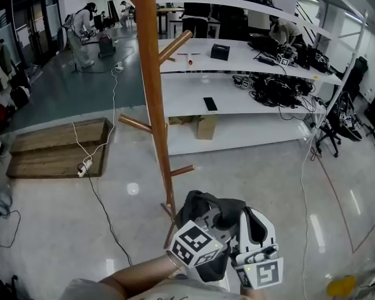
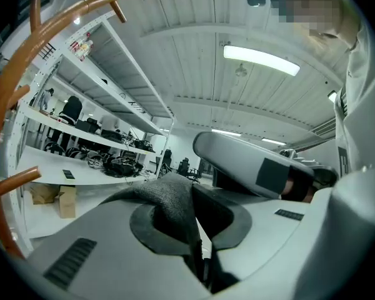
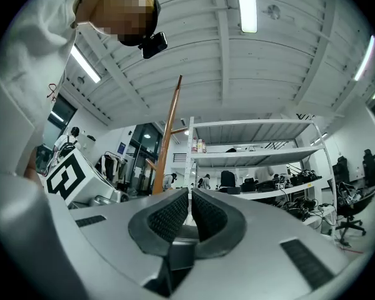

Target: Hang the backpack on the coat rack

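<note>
A tall wooden coat rack [image 1: 151, 74] stands on the floor straight ahead, with pegs at several heights, such as an upper peg [image 1: 175, 45] and a low peg [image 1: 182, 170]. Both grippers are side by side at the bottom of the head view. My left gripper [image 1: 217, 219] is shut on a dark grey backpack strap [image 1: 206, 200], which the left gripper view shows as fabric [image 2: 169, 199] pinched between the jaws [image 2: 199, 230]. The backpack's body is hidden below. My right gripper [image 1: 256, 216] is shut with nothing between its pads [image 3: 189, 208]. The rack's pole [image 3: 169, 139] rises beyond it.
White shelving [image 1: 250, 58] loaded with black gear and cables runs behind the rack. A low wooden platform [image 1: 56, 149] lies on the floor at left, with a power strip and cable [image 1: 84, 166] beside it. A cardboard box [image 1: 206, 127] sits under the shelves. People work at the back [image 1: 81, 30].
</note>
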### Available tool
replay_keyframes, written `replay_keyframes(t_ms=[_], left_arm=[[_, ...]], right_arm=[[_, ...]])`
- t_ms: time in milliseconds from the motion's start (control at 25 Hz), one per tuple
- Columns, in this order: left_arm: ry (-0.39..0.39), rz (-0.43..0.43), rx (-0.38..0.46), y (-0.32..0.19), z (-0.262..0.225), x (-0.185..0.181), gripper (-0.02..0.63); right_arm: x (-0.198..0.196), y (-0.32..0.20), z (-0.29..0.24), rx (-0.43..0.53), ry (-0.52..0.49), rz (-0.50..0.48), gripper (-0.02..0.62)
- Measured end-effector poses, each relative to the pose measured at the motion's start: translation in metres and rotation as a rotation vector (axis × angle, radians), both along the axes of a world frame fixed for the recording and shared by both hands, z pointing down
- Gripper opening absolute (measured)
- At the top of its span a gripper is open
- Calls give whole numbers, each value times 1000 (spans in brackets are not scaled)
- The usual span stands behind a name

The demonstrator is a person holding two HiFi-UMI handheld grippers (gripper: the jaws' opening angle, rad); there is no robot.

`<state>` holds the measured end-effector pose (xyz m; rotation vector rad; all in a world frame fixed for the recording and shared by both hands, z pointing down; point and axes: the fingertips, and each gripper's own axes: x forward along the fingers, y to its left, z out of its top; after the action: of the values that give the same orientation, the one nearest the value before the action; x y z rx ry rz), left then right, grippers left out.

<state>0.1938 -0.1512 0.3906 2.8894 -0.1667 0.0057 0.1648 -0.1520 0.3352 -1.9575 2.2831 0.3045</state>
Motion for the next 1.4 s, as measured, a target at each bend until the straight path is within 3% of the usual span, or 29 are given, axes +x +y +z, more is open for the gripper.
replay_keyframes(t_ms=[200,400,1040,1400], left_arm=[[-30,20,3,-21,1,9,48],[-41,-22,29,-63,-6,7,48],[-28,-79,-133,-146,-18,21,48],[13,-132,-129,-161,-32,-3,48]], right_arm=[[3,-9,3,-19,-6,29,28],[-4,-17,-10,19,-36,-23,28],[18,-37,12,-70,-2,-82,28],[11,-58,4,-54,-29,-152,28]])
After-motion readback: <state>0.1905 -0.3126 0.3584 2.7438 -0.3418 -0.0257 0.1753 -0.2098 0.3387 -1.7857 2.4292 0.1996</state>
